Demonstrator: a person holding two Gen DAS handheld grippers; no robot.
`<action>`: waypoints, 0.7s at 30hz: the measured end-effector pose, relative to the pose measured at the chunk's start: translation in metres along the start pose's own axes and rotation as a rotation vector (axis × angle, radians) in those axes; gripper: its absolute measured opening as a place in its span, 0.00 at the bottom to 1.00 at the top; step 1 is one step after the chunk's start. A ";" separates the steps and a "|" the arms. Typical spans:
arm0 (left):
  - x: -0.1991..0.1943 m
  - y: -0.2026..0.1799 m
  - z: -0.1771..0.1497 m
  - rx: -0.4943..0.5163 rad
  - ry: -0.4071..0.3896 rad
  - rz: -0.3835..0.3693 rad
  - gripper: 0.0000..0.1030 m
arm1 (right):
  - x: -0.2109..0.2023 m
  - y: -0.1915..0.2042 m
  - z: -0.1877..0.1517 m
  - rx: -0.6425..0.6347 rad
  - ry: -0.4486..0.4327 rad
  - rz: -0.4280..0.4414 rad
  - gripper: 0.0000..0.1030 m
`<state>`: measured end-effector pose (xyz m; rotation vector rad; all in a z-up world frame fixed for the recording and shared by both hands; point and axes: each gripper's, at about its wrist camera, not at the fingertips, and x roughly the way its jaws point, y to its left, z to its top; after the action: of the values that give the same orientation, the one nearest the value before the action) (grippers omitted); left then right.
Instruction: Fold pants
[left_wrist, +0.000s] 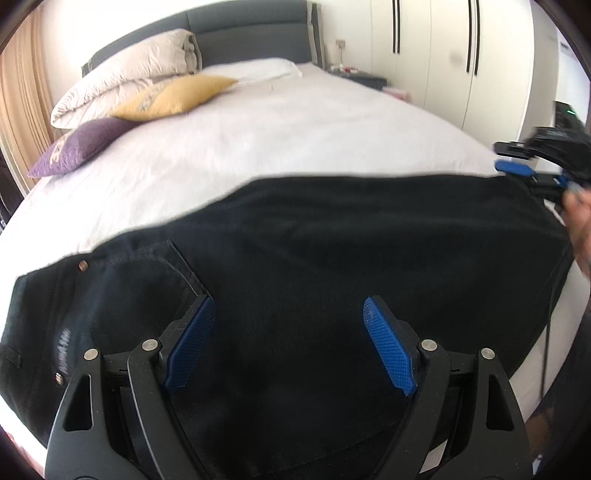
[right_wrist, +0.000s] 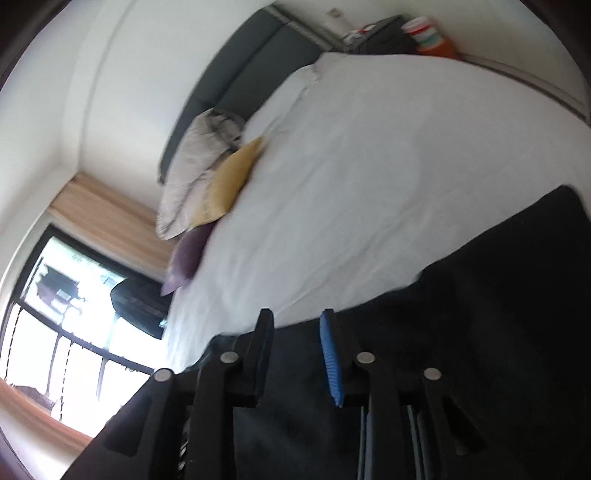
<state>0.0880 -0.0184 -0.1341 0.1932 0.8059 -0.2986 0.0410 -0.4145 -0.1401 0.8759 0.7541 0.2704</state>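
Black pants lie spread across the near part of a white bed, with the waistband, a rivet and a pocket at the left. My left gripper hovers over them beside the pocket. Its blue pads stand wide apart and nothing is between them. My right gripper sits at the pants' far right corner. In the right wrist view, which is rolled, the right gripper shows a clear gap between its fingers. Black pants fabric lies beneath and beyond it. The pads do not visibly press on cloth.
A folded quilt, a yellow cushion and a purple cushion are piled at the bed's far left by the grey headboard. White wardrobe doors stand at the right. A person's hand is at the right edge.
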 end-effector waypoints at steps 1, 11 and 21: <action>-0.002 0.000 0.004 -0.003 -0.009 0.002 0.80 | 0.008 0.020 -0.015 -0.044 0.046 0.045 0.40; 0.005 0.042 -0.025 -0.047 0.121 0.039 0.80 | -0.022 -0.062 -0.046 0.011 0.046 -0.147 0.00; -0.030 0.140 0.022 -0.143 0.004 0.197 0.80 | -0.004 0.062 -0.037 -0.176 0.092 -0.030 0.58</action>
<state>0.1299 0.1130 -0.0890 0.1377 0.8023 -0.0543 0.0179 -0.3557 -0.1048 0.6893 0.8150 0.3472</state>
